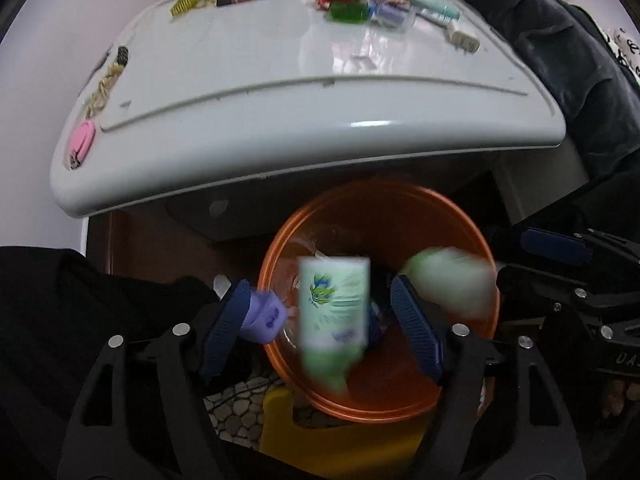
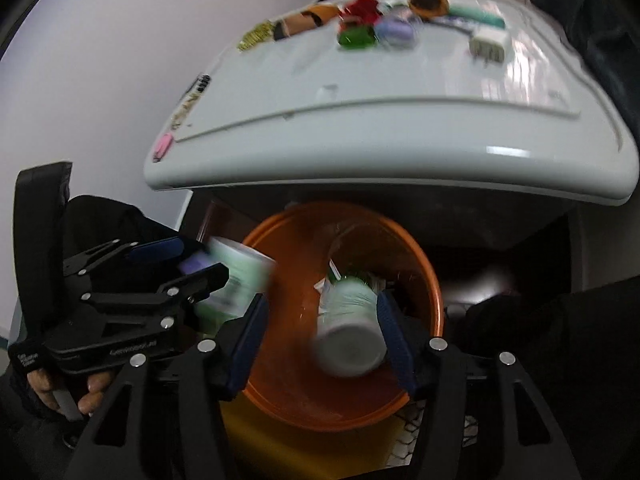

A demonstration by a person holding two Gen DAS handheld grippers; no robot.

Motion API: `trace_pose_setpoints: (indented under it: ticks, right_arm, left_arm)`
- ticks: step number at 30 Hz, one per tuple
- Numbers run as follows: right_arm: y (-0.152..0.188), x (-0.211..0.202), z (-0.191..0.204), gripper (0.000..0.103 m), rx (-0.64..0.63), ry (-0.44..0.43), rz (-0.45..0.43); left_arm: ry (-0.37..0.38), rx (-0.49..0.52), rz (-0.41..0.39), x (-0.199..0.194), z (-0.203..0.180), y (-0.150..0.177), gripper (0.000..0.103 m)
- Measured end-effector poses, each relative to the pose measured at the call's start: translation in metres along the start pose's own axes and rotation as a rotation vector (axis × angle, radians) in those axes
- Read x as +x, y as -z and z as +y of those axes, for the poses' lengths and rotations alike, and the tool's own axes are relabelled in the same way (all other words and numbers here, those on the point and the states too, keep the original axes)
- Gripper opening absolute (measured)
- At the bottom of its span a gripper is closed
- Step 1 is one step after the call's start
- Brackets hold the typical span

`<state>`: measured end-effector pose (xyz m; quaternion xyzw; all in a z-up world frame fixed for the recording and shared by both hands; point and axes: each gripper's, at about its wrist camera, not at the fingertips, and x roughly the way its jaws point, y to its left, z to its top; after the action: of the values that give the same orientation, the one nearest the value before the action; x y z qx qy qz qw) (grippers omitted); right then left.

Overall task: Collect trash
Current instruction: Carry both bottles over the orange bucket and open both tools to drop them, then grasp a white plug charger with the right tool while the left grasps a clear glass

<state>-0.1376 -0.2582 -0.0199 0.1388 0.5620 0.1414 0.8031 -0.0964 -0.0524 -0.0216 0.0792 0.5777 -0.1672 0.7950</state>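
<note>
An orange bin (image 1: 472,240) sits on the floor below the white table; it also shows in the right wrist view (image 2: 432,280). My left gripper (image 1: 320,320) is open above the bin. A pale green bottle (image 1: 334,304) with a fish print hangs blurred between its fingers, touching neither pad, and a purple cap (image 1: 264,316) lies against the left pad. My right gripper (image 2: 320,328) is open over the bin. A second green bottle with a white cap (image 2: 348,340) is blurred beside its right finger (image 2: 394,340). Some trash lies in the bin's bottom.
The white table (image 1: 280,112) holds a green box (image 1: 348,11), a purple box (image 1: 390,14), a white plug (image 1: 464,42), red and brown items, a pink item (image 1: 82,140) and hair ties. Dark fabric (image 1: 560,60) hangs at the right. A yellow object (image 1: 340,440) lies under the bin.
</note>
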Motion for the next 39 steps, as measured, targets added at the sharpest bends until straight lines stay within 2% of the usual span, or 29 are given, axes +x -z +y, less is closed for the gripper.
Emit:
trace_pose_setpoints:
  ticks: [3,6,11,14,16,18,21,25,27,28,33,39]
  right_arm:
    - [-0.003,-0.007,-0.005,0.057,0.020,-0.019,-0.029]
    - [-0.019,-0.024,-0.014,0.057,0.032,-0.008,-0.083]
    - [-0.079,-0.047,-0.045,0.057,0.080,0.076,-0.196]
    - [-0.134,-0.047,-0.076,0.057,0.148,0.176,-0.246]
    - [-0.163,-0.037,-0.095,0.058,0.202,0.233,-0.246]
    - [-0.184,-0.029,-0.112,0.058,0.267,0.252,-0.242]
    - [-0.207,-0.005,-0.128,0.058,0.323,0.311,-0.222]
    - [-0.216,0.024,-0.133,0.058,0.333,0.365,-0.151]
    - [-0.218,0.033,-0.120,0.047,0.218,0.493,-0.145]
    - [-0.217,0.034,-0.115,0.043,0.178,0.527,-0.149]
    - [-0.201,0.010,-0.134,0.042,0.248,0.409,-0.162]
    - [-0.165,-0.047,-0.161,0.041,0.323,0.316,-0.266]
  left_arm:
    - [-0.009,0.004,-0.005,-0.001,0.000,-0.001,0.072]
    - [-0.019,0.009,-0.014,-0.003,0.000,-0.008,0.073]
    - [-0.006,-0.016,-0.051,-0.010,0.004,-0.041,0.073]
    - [-0.016,-0.028,-0.084,-0.010,0.003,-0.072,0.073]
    - [-0.016,-0.035,-0.094,-0.008,0.001,-0.092,0.074]
    - [-0.020,-0.035,-0.112,-0.005,-0.002,-0.109,0.074]
    - [-0.032,-0.029,-0.131,0.001,-0.006,-0.130,0.074]
    - [-0.014,-0.033,-0.145,0.013,-0.011,-0.156,0.074]
    - [-0.005,-0.034,-0.157,0.018,-0.016,-0.168,0.074]
    - [0.001,-0.031,-0.168,0.022,-0.021,-0.176,0.074]
    - [0.007,0.010,-0.242,0.035,-0.047,-0.206,0.074]
    - [-0.002,0.026,-0.268,0.056,-0.069,-0.238,0.074]
